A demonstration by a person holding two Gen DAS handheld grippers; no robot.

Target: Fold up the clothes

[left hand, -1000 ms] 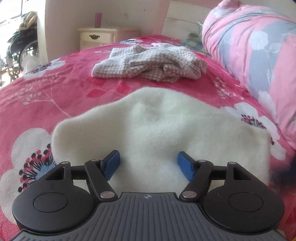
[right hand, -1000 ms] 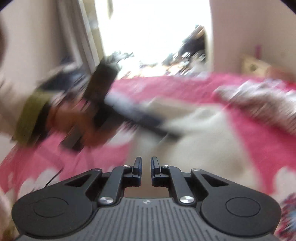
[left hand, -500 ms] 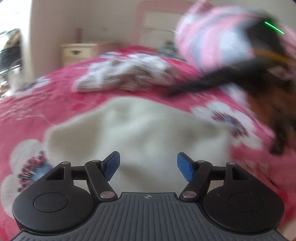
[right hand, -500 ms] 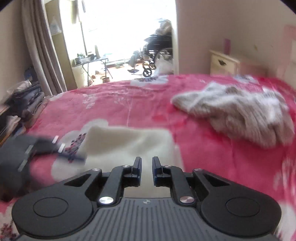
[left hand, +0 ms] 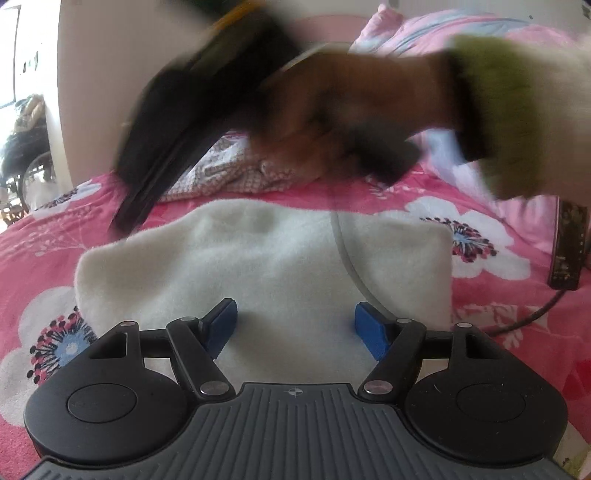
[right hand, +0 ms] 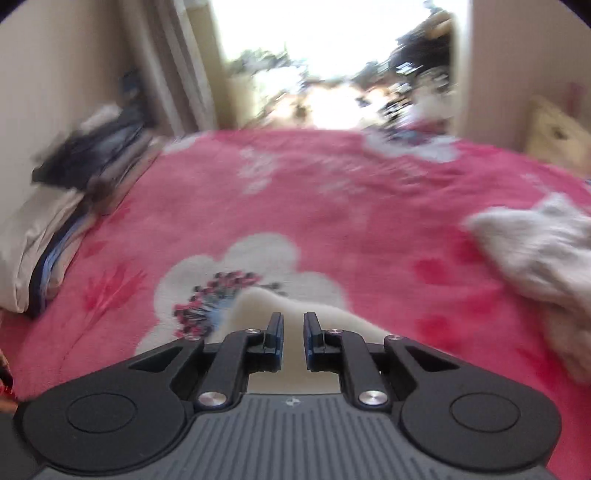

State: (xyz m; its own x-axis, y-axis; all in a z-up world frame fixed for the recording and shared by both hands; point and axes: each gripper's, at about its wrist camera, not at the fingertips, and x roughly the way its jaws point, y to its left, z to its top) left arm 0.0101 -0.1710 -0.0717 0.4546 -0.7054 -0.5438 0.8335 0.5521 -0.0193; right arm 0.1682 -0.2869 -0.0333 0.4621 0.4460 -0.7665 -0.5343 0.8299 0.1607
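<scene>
A folded white fleece garment (left hand: 266, 258) lies flat on the pink floral bedspread (left hand: 55, 240). My left gripper (left hand: 295, 328) stands wide open at its near edge, blue pads apart, holding nothing. A hand (left hand: 332, 110) carries my right gripper (left hand: 166, 147) across above the garment, blurred, with its tip near the far left corner. In the right wrist view, the right gripper (right hand: 293, 325) shows only a narrow slit between its fingers. Nothing is seen gripped, and a corner of the white garment (right hand: 258, 306) lies just below. A crumpled checked garment (left hand: 229, 173) (right hand: 543, 258) lies beyond.
A grey cable (left hand: 347, 258) trails over the white garment. A pink and grey duvet (left hand: 461, 29) is bundled at the far right. Folded clothes (right hand: 74, 192) are stacked at the bed's left edge. A cream nightstand (right hand: 554, 136) stands by the wall.
The hand with my right gripper swept from the right side across to the left over the white garment, and its camera swung left. My left gripper stayed open and nearly still.
</scene>
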